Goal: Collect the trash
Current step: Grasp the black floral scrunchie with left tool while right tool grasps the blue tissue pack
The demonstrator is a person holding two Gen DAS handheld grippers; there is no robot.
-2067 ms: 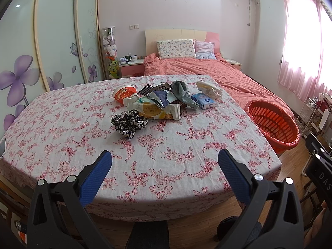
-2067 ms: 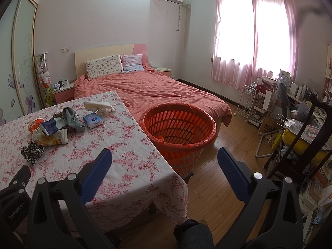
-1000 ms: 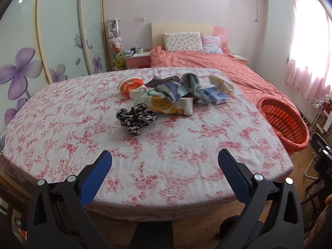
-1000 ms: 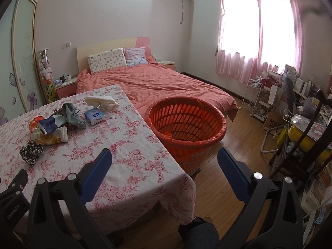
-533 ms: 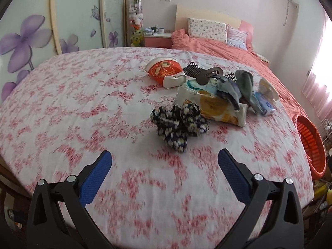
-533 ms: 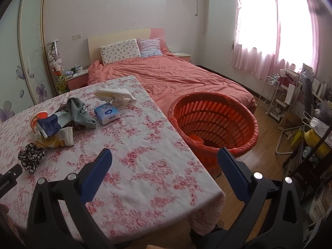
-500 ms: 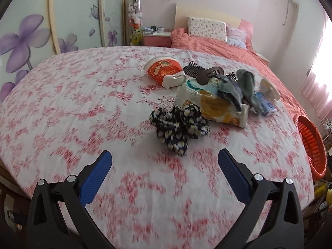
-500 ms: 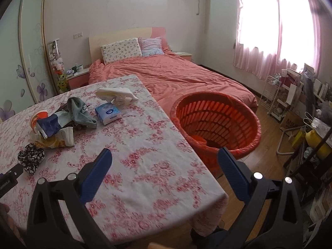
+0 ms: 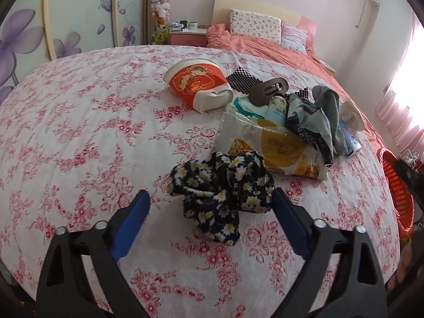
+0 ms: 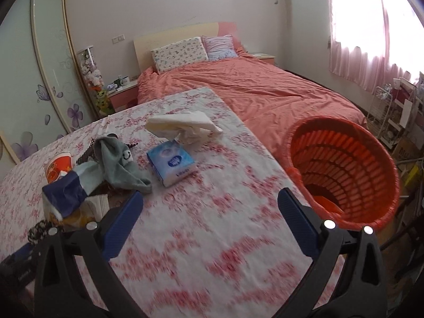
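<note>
The left gripper (image 9: 209, 209) is hovering with its jaws wide apart over the flowered table (image 9: 79, 132), a dark daisy-print cloth (image 9: 222, 182) lying between its fingertips. Just beyond are lying a yellow snack bag (image 9: 278, 148) and an orange paper cup (image 9: 198, 82) on its side. The right gripper (image 10: 209, 212) is hanging spread wide and empty near a blue tissue pack (image 10: 172, 164), with the orange basket (image 10: 344, 169) standing beside the table

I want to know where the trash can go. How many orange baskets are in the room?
1. The orange basket stands on the floor beside the table, between it and the bed. Something orange lies at its bottom. Another basket could be out of view.
</note>
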